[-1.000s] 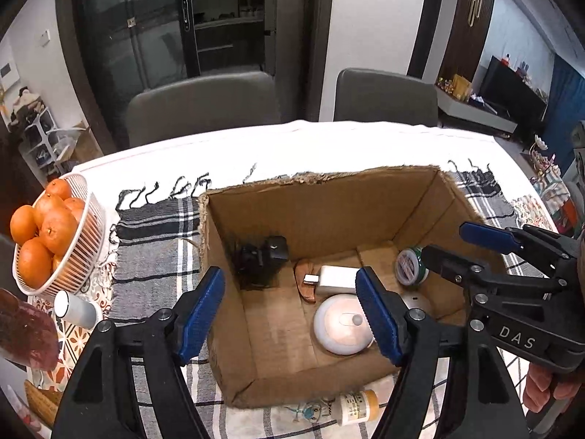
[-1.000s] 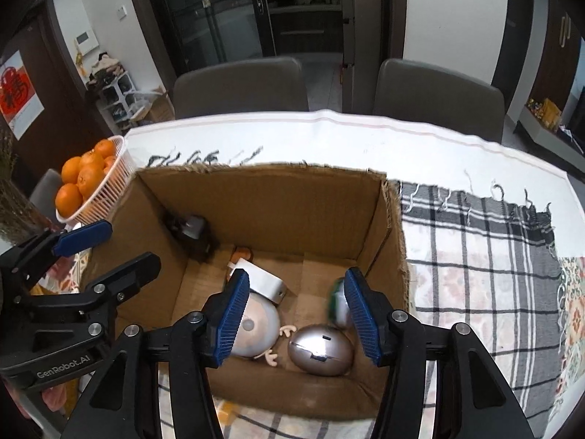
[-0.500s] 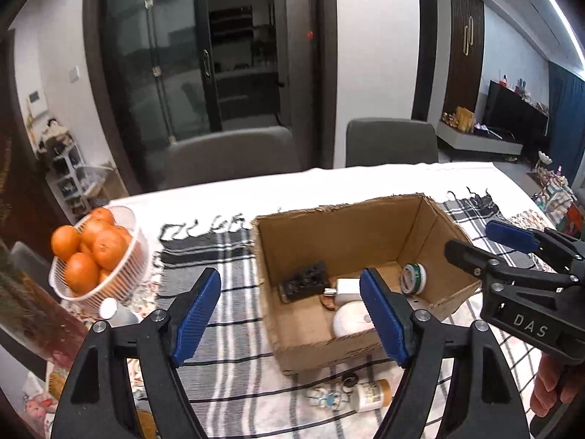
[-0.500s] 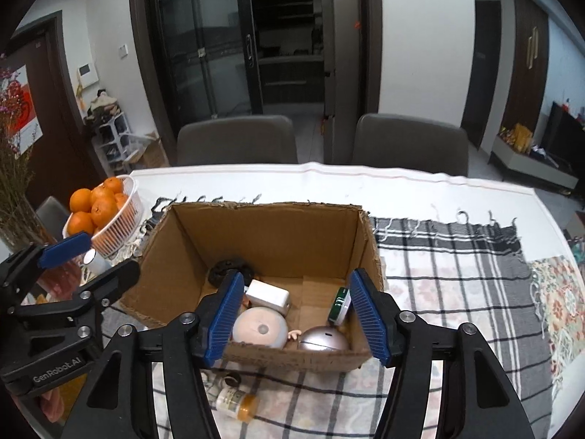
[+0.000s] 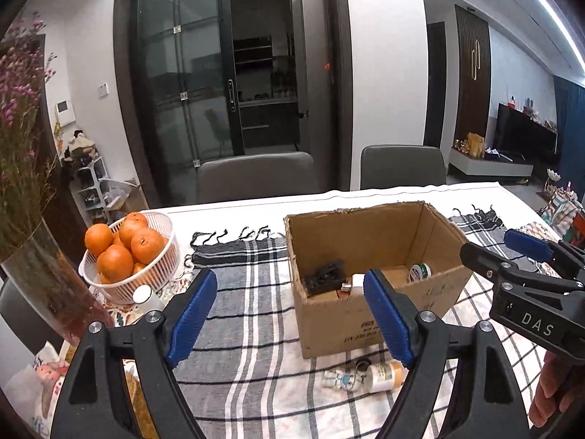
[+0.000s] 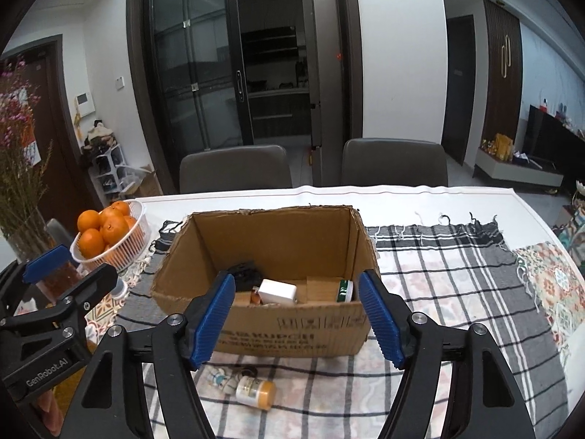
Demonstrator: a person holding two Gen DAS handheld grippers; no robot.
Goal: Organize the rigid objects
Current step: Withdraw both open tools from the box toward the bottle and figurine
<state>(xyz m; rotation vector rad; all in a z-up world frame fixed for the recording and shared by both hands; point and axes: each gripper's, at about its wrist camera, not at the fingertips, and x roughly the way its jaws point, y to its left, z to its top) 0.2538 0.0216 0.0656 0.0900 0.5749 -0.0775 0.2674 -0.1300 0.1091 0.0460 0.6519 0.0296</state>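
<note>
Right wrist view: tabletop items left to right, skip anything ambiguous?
Basket of oranges → cardboard box → plaid cloth → floral mat. The small bottle lies in front of the box.

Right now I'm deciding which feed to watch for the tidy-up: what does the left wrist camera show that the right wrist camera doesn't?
Only the left wrist view shows a person's hand under the right gripper.

Only the right wrist view shows the whole patterned mat right of the checked cloth.

Both show the cardboard box holding a black item, white adapter and green-capped jar, the loose bottle and small figure before it, and the orange basket. Both grippers' jaws are opening, empty.
</note>
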